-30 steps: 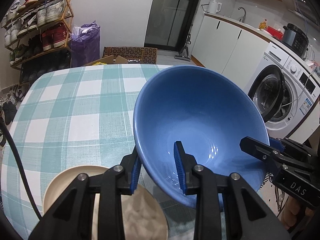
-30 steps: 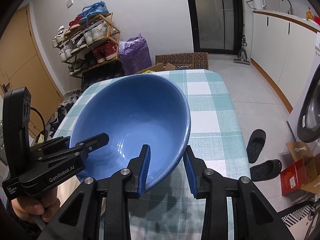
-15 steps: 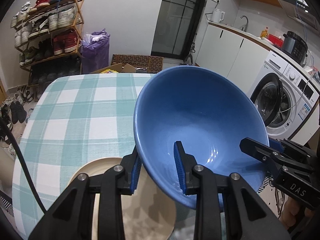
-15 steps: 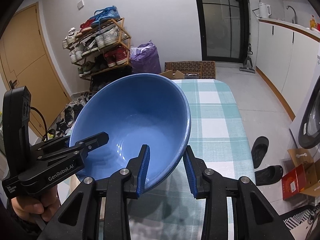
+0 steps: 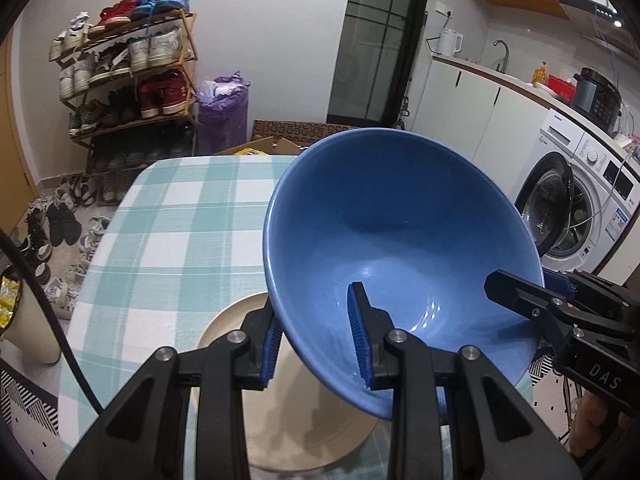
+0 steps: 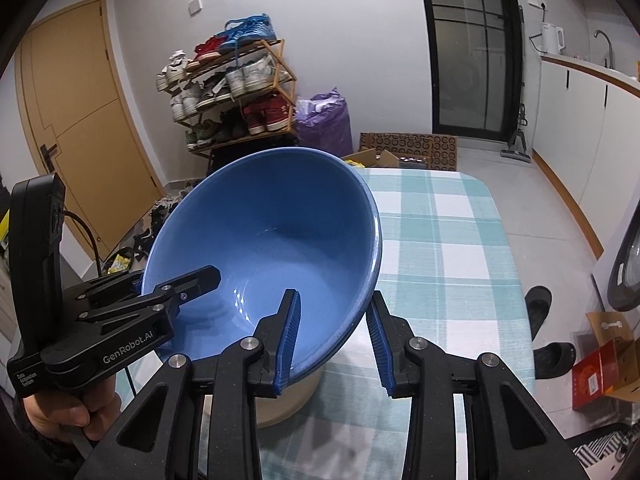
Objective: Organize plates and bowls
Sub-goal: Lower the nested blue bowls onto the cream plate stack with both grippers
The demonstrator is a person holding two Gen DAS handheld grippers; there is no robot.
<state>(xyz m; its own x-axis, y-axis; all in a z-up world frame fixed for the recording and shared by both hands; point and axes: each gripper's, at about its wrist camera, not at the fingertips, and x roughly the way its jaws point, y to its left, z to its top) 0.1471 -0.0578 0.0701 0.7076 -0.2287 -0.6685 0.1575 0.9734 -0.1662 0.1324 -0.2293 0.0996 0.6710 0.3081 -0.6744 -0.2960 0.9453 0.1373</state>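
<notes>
A large blue bowl (image 5: 404, 248) hangs in the air above the checked table, held on both sides. My left gripper (image 5: 316, 340) is shut on its left rim, one blue pad inside and one outside. My right gripper (image 6: 334, 340) is shut on its right rim the same way; it shows at the right of the left wrist view (image 5: 516, 292). The bowl (image 6: 264, 240) tilts toward the cameras. A cream plate (image 5: 280, 412) lies on the table right under the bowl; the bowl hides most of it. The plate's edge shows in the right wrist view (image 6: 288, 400).
The table wears a green-and-white checked cloth (image 5: 180, 232). A shoe rack (image 5: 128, 92) and a purple bag (image 5: 224, 108) stand beyond its far end. A washing machine (image 5: 576, 208) and kitchen cabinets are to the right. Slippers (image 6: 540, 312) lie on the floor.
Both grippers have lifted the blue bowl higher and drawn it back toward me. More of the room and more of the cream plate under the bowl now show.
</notes>
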